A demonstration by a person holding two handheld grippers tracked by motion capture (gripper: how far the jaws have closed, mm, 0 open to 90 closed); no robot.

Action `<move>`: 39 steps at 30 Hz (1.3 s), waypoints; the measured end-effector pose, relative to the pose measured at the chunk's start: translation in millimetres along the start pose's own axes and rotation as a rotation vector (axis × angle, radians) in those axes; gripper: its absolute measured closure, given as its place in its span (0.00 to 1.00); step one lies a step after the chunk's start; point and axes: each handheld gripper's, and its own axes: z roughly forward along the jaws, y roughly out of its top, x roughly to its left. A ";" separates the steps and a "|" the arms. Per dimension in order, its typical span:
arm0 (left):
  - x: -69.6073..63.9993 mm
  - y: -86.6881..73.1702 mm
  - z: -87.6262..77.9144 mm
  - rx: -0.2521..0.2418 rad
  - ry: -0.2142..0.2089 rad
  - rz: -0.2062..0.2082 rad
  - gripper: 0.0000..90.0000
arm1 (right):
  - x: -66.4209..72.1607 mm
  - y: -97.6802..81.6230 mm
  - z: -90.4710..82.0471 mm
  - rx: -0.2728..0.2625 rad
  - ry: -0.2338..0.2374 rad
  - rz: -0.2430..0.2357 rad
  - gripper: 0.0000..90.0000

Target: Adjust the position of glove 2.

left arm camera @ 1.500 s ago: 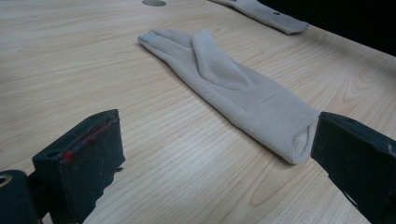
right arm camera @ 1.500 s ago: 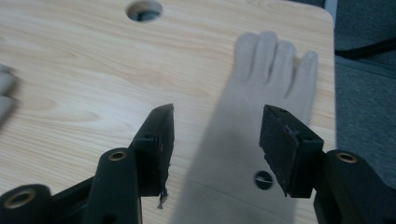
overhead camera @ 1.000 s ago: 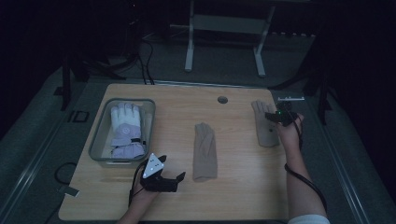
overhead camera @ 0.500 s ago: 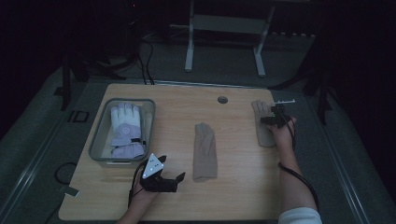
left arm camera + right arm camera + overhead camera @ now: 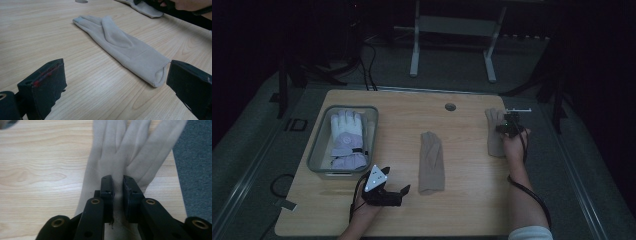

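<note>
A: I read a light wooden table (image 5: 462, 125) with a round grommet hole (image 5: 450, 107) near its far edge. Confirm the surroundings.

B: Confirmed. I see grey carpet floor (image 5: 592, 165) on both sides of the table. Beyond the far edge stands a pale metal frame (image 5: 452, 30) on two legs.

A: Cables?

B: Dark cables (image 5: 367, 65) run across the floor at far left. Lighting is low; the room beyond the frame is black, so I cannot make out walls or windows.
</note>
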 end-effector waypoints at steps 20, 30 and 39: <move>0.1 1.4 0.7 0.004 0.027 0.008 0.03 | 38.0 -20.9 -99.2 -0.158 0.048 0.010 0.89; 3.1 1.3 -0.4 0.005 0.024 0.006 0.03 | 50.4 -57.7 -123.1 -0.141 0.097 -0.025 0.89; 1.6 1.0 0.1 0.003 0.027 0.012 0.03 | 78.3 -90.8 -119.5 -0.113 0.118 -0.080 0.89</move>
